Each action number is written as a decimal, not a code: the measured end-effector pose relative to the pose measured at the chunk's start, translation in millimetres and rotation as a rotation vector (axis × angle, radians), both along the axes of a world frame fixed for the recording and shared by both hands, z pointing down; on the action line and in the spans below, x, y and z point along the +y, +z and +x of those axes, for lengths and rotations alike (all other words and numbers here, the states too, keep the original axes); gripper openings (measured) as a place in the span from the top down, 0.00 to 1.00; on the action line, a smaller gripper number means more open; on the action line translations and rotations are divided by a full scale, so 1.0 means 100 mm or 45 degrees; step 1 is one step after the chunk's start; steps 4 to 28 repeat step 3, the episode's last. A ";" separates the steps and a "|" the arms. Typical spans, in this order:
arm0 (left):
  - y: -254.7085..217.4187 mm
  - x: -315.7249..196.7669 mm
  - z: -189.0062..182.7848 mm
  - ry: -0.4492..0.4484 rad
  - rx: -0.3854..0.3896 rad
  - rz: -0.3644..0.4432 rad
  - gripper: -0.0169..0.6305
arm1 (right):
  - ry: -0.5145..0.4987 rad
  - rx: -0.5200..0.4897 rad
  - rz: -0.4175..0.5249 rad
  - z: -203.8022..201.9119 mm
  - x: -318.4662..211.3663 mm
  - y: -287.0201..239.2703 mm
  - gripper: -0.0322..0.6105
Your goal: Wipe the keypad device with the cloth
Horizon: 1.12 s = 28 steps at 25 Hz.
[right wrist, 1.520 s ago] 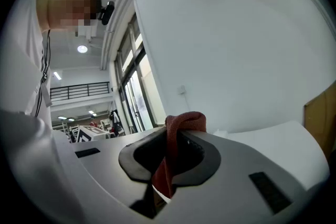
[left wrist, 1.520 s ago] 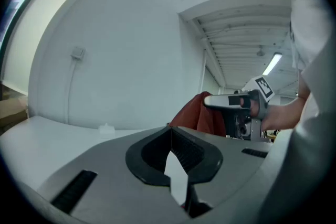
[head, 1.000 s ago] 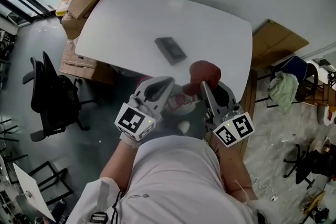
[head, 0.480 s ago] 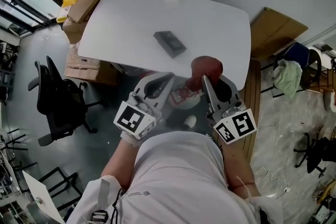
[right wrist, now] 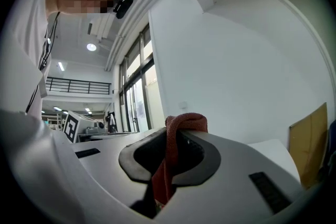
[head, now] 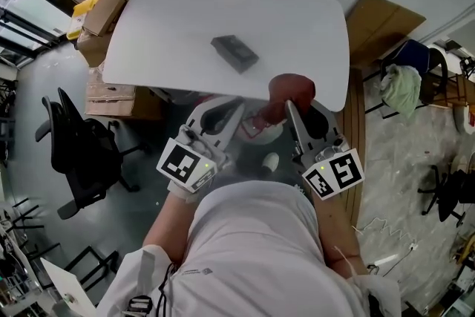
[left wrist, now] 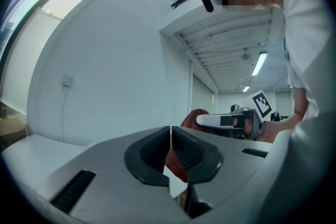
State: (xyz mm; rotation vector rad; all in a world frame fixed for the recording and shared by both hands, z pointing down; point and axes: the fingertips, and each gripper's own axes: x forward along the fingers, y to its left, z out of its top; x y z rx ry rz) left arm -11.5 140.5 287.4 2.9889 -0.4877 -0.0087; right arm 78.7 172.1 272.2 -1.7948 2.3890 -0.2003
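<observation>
Cloth at the ready: a rust-red cloth (head: 291, 91) is pinched in the closed jaws of the right gripper (head: 289, 109), with one fold bunched above the tips and the rest hanging below. The left gripper (head: 234, 108) is held alongside it, its jaws pressed together on nothing. The dark rectangular keypad device (head: 234, 53) is seen lying flat on the white round-cornered table (head: 312, 33), ahead of both grippers and to the left of the cloth-bearing one, well apart from it. Its long axis is set diagonally, running from far-left to near-right. The empty left gripper is judged the nearer, so a forward, leftward reach is called for from the right.
</observation>
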 end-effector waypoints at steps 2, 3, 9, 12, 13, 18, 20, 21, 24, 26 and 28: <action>-0.03 -0.01 -0.05 0.015 0.017 0.023 0.96 | 0.002 0.001 -0.004 -0.05 -0.01 0.00 0.87; -0.05 -0.02 -0.07 0.022 0.026 0.034 0.96 | 0.003 0.003 -0.005 -0.08 -0.02 0.00 0.87; -0.05 -0.02 -0.07 0.022 0.026 0.034 0.96 | 0.003 0.003 -0.005 -0.08 -0.02 0.00 0.87; -0.05 -0.02 -0.07 0.022 0.026 0.034 0.96 | 0.003 0.003 -0.005 -0.08 -0.02 0.00 0.87; -0.05 -0.02 -0.07 0.022 0.026 0.034 0.96 | 0.003 0.003 -0.005 -0.08 -0.02 0.00 0.87; -0.05 -0.02 -0.07 0.022 0.026 0.034 0.96 | 0.003 0.003 -0.005 -0.08 -0.02 0.00 0.87; -0.05 -0.02 -0.07 0.022 0.026 0.034 0.96 | 0.003 0.003 -0.005 -0.08 -0.02 0.00 0.87; -0.05 -0.02 -0.07 0.022 0.026 0.034 0.96 | 0.003 0.003 -0.005 -0.08 -0.02 0.00 0.87; -0.05 -0.02 -0.07 0.022 0.026 0.034 0.96 | 0.003 0.003 -0.005 -0.08 -0.02 0.00 0.87; -0.05 -0.02 -0.07 0.022 0.026 0.034 0.96 | 0.003 0.003 -0.005 -0.08 -0.02 0.00 0.87; -0.05 -0.02 -0.07 0.022 0.026 0.034 0.96 | 0.003 0.003 -0.005 -0.08 -0.02 0.00 0.87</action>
